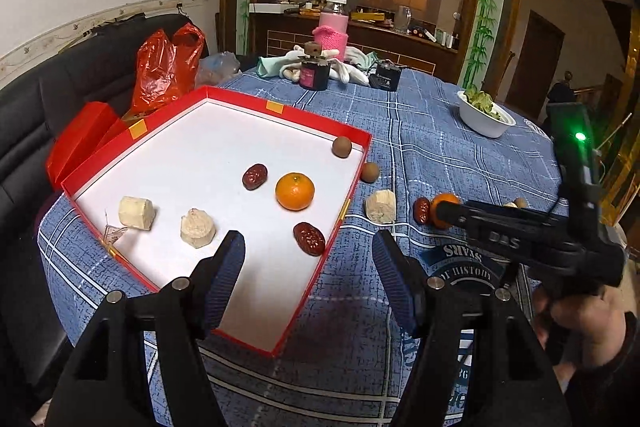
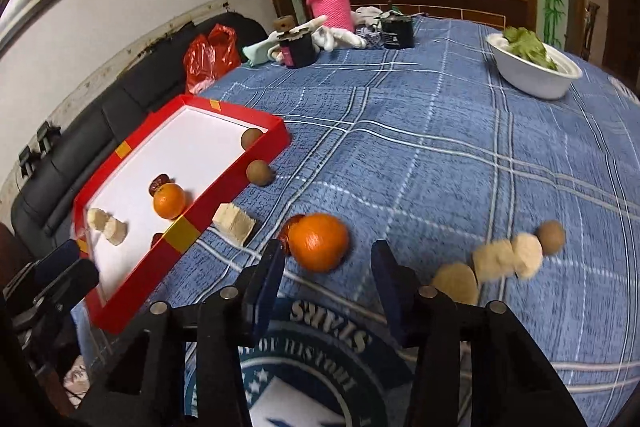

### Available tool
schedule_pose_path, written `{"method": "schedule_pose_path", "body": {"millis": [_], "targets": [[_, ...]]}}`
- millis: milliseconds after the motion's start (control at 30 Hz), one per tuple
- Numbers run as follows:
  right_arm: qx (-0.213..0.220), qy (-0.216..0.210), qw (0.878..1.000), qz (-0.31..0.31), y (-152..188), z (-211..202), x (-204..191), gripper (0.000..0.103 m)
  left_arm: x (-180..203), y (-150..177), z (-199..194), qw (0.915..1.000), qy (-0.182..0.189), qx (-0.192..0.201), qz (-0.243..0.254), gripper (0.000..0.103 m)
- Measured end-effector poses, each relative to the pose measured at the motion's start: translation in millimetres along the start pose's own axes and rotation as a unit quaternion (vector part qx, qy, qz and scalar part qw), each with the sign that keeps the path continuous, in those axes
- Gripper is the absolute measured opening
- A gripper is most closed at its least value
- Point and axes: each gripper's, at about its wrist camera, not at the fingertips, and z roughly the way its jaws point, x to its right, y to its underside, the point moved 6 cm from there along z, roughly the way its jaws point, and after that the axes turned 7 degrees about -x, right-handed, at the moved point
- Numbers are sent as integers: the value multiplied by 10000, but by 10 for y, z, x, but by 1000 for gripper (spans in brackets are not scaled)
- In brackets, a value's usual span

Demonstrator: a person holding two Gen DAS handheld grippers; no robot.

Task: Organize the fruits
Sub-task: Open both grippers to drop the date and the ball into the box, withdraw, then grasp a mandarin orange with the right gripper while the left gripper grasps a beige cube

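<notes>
A red box (image 1: 320, 118) with a white floor holds a tangerine (image 1: 295, 191), two red dates (image 1: 255, 176) (image 1: 309, 238), two pale chunks (image 1: 136, 213) and a brown longan (image 1: 341, 147). My left gripper (image 1: 308, 251) is open over the box's near corner, with nothing between its pads. On the blue cloth, a second tangerine (image 2: 318, 242) lies just ahead of my open right gripper (image 2: 328, 267), nearer its left finger, and neither pad presses on it. A date (image 2: 289, 231) sits behind the tangerine. A chunk (image 2: 234, 229) and a longan (image 2: 260, 172) lie beside the box.
Three pale chunks (image 2: 494, 261) and a longan (image 2: 551, 237) lie to the right. At the back are a white bowl of greens (image 2: 536, 75), a pink-sleeved jar (image 2: 330, 1), a dark jar (image 2: 298, 49) and a black cup (image 2: 396, 33). A red bag (image 2: 208, 57) sits on the sofa.
</notes>
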Motion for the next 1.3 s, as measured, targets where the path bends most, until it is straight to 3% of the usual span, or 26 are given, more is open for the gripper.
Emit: {"method": "schedule_pose_path", "body": {"millis": [100, 133, 200, 467, 633, 800, 1133, 1167, 1233, 1300], "targets": [[-96, -11, 10000, -7, -39, 125, -18, 45, 42, 11, 16, 10000, 44, -42, 50, 66], [-119, -34, 9999, 8, -32, 140, -16, 37, 68, 22, 21, 9999, 58, -47, 84, 66], [-53, -48, 10000, 34, -16, 100, -4, 36, 138, 14, 46, 9997, 108, -73, 195, 66], [616, -95, 9968, 506, 171, -503, 452, 36, 660, -50, 224, 9959, 554, -332, 635, 66], [1082, 55, 9865, 1230, 292, -877, 1079, 37, 1240, -4, 391, 9856, 1045, -688, 1136, 65], [1550, 45, 9676, 1990, 358, -1119, 1546, 37, 1738, -66, 591, 9783, 1177, -899, 1451, 65], [1702, -98, 9616, 2152, 355, -1193, 1616, 37, 2351, -61, 959, 9640, 1200, -1118, 2093, 64], [1704, -117, 9615, 2151, 348, -1189, 1611, 37, 2377, -47, 993, 9629, 1205, -1138, 2130, 61], [1711, -144, 9616, 2139, 342, -1183, 1600, 37, 2421, -39, 1069, 9611, 1097, -1149, 2259, 37], [1712, -162, 9614, 2147, 344, -1176, 1602, 37, 2433, -62, 1117, 9612, 1056, -1103, 2299, 25]]}}
